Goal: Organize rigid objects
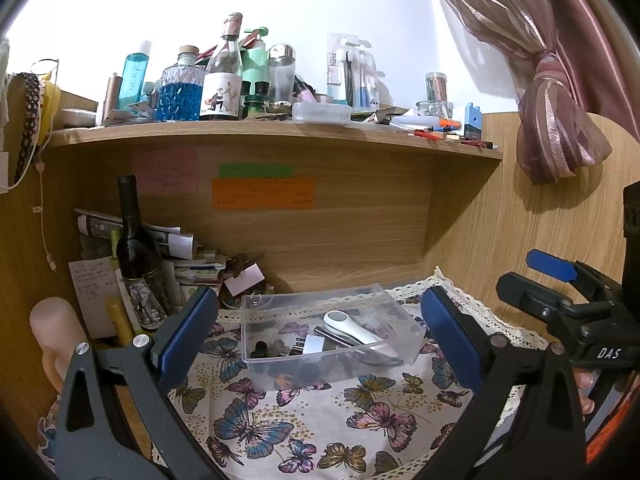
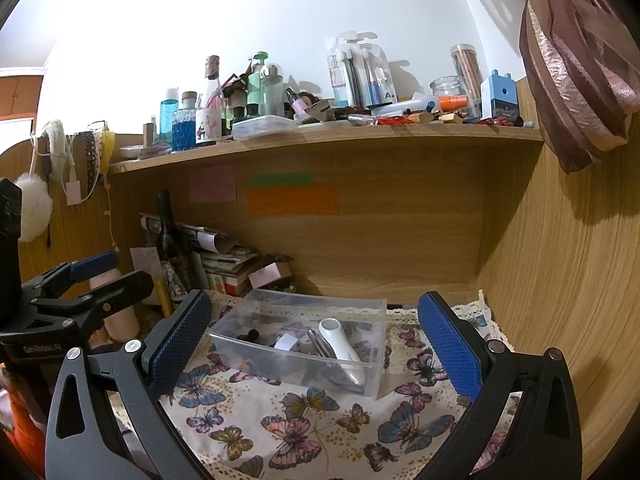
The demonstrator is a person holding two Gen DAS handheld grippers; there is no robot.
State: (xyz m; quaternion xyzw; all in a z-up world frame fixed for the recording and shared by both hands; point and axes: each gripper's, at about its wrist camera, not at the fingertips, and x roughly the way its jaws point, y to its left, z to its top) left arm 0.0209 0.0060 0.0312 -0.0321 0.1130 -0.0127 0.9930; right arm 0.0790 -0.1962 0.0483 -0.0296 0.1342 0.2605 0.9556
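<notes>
A clear plastic box (image 1: 256, 322) (image 2: 378, 314) stands on the butterfly-print cloth (image 1: 288, 428) (image 2: 304, 428) in the desk nook. Inside lie a white handheld device (image 1: 348, 326) (image 2: 338, 340), a silver pen-like stick (image 1: 332, 336) (image 2: 318, 344), a small white block (image 1: 313, 345) (image 2: 286, 343) and small dark pieces. My left gripper (image 1: 320, 336) is open and empty, its blue pads either side of the box, held back from it. My right gripper (image 2: 316, 344) is open and empty likewise. Each gripper shows at the edge of the other's view (image 1: 560, 292) (image 2: 84, 284).
A dark wine bottle (image 1: 136, 256) (image 2: 170, 248), rolled papers and stacked books (image 1: 188, 268) (image 2: 228, 268) crowd the nook's left. The shelf (image 1: 280, 132) (image 2: 320, 136) above is packed with bottles, toothbrush packs and pens. A tied curtain (image 1: 552, 92) (image 2: 576, 72) hangs right.
</notes>
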